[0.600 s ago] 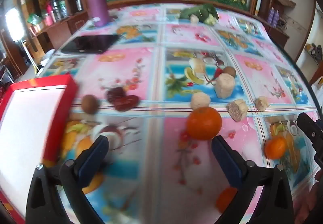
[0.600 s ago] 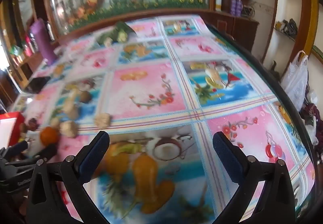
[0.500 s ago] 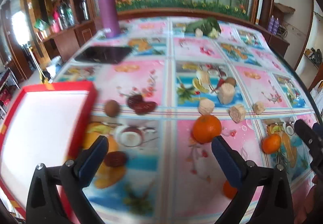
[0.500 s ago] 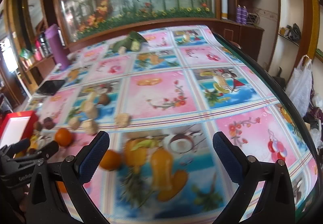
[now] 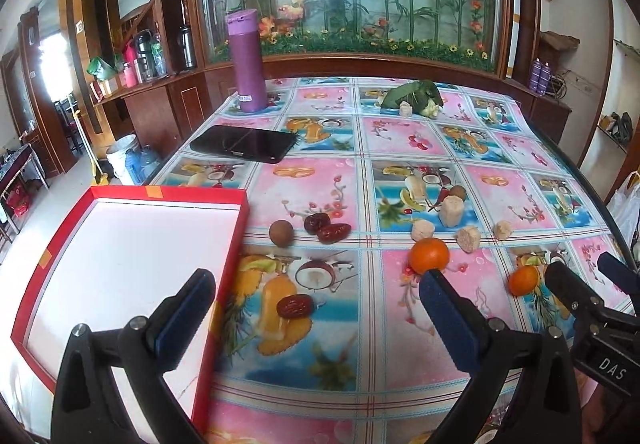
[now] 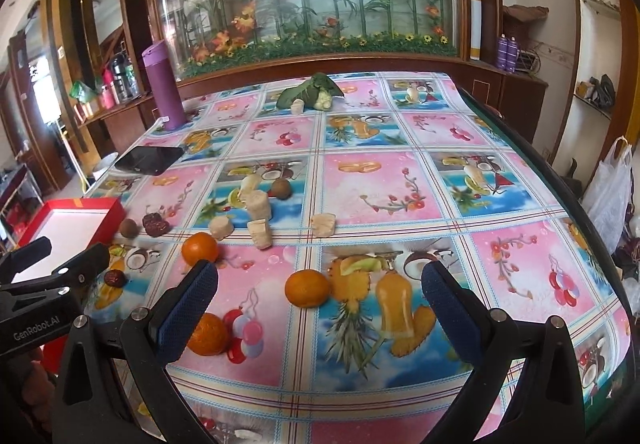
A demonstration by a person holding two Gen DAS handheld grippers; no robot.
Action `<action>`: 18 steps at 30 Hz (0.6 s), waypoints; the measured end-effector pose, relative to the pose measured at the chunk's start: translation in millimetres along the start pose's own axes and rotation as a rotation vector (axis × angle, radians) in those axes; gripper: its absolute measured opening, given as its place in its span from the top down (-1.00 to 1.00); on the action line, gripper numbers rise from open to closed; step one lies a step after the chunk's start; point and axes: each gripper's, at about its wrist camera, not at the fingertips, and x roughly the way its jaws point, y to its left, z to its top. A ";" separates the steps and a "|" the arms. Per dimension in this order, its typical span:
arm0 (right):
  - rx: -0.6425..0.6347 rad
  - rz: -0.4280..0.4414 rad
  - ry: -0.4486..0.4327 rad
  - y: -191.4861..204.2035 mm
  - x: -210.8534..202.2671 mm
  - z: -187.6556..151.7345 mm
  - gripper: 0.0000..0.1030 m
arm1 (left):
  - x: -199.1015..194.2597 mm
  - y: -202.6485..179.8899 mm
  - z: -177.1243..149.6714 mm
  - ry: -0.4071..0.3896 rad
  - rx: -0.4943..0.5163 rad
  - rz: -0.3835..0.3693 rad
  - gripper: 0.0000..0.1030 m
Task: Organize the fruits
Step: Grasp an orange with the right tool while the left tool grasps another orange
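Hovering over the table (image 6: 400, 183), both grippers, left gripper (image 5: 316, 308) and right gripper (image 6: 320, 296), jaws wide apart, holding nothing. Nearest tangerine (image 6: 307, 288) beyond the right gripper, red tray (image 5: 120, 264) far left. Probably light, round, soft-skinned, prone to rolling: best gripped gently across the middle.

Black claw (image 5: 312, 318) w/ blue pads (image 5: 450, 322), silver screws.

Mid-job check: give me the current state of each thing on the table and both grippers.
Left gripper: open, holding nothing.
Right gripper: open, holding nothing.
Red tray: no fruit inside.
Three oranges: loose on the table.
Red dates: loose on the table.
Purple bottle: upright, lid shut.
Phone: lying flat, screen dark.
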 end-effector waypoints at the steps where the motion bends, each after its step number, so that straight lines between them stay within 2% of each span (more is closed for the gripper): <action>1: -0.003 0.001 0.002 1.1 -0.4 -0.6 -0.98 | -0.6 0.9 -0.2 0.000 0.001 0.003 -1.00; 8: -0.018 0.008 0.006 4.8 -0.6 -2.4 -0.94 | -1.7 8.9 -4.1 0.006 -0.012 0.005 -1.00; 10: -0.032 0.015 0.016 6.0 -0.9 -4.4 -0.92 | -3.8 15.0 -8.2 -0.013 -0.013 0.006 -1.00; 13: -0.057 0.042 0.037 7.3 -3.3 -10.5 -0.83 | -7.8 30.2 -16.0 -0.022 0.003 0.030 -1.00; 15: -0.080 0.080 0.066 10.2 -4.0 -15.5 -0.68 | -9.9 46.6 -25.1 -0.035 -0.017 0.038 -1.00; 18: -0.120 0.126 0.093 19.4 -5.8 -22.4 -0.60 | -13.5 67.7 -38.7 -0.054 -0.029 0.067 -1.00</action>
